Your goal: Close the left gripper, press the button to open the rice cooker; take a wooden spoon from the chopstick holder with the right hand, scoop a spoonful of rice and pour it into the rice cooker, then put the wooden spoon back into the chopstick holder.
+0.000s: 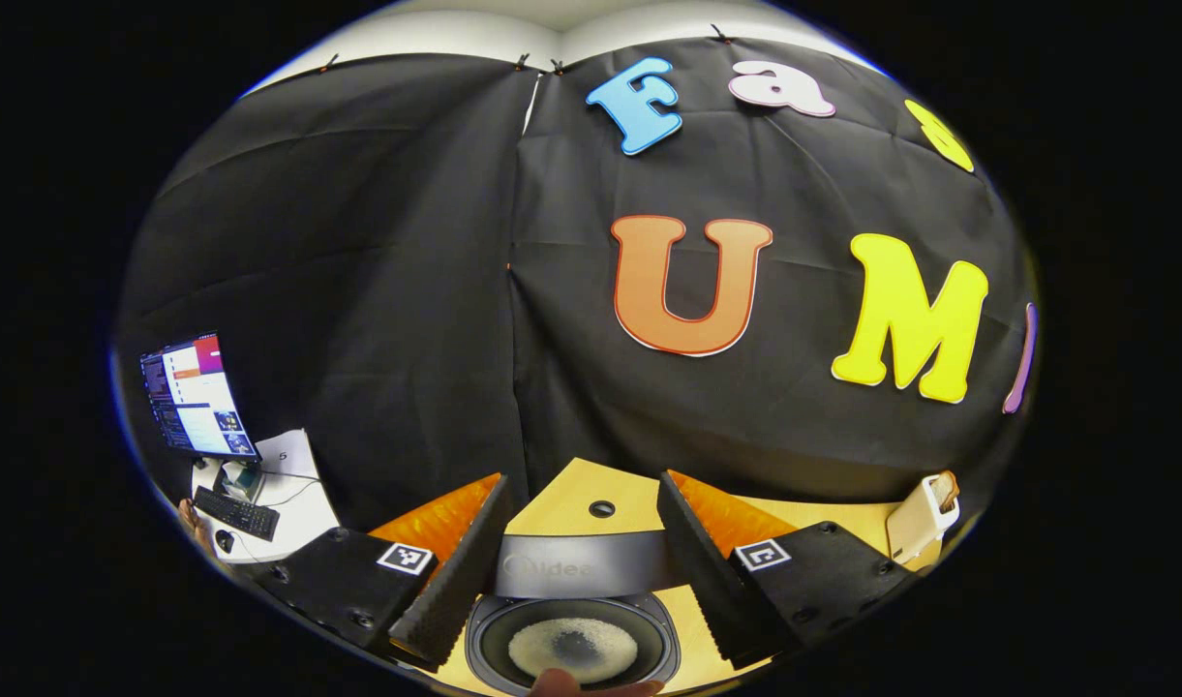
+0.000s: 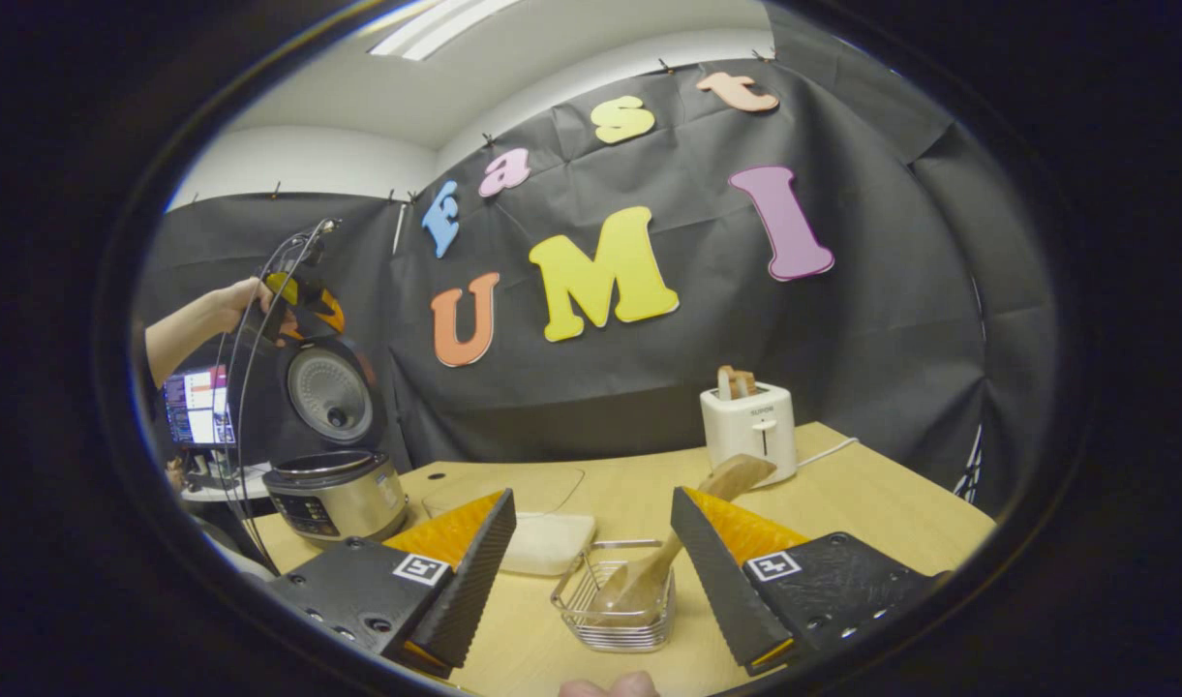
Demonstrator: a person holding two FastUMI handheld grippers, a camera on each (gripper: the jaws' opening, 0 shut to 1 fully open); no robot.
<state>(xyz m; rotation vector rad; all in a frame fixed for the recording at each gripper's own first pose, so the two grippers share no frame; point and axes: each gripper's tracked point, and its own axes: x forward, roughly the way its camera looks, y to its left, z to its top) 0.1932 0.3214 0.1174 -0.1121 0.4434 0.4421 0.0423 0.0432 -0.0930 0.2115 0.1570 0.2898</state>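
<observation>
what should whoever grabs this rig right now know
Left claw: open, empty, above the open silver rice cooker, which has rice in its pot.
Right claw: open, empty, just behind the wire chopstick holder.
Light wooden spoon leans in the holder, untouched by the claw.
White rice container sits beyond the holder.
Done: lid open, rice in pot. Left: can't tell whether the scoop is still due.

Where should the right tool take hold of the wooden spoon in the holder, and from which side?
Probably grip the wooden spoon on its bare middle handle, above the wire chopstick holder. Come from above and the near side: it leans up to the right, between the open right tool fingers.
</observation>
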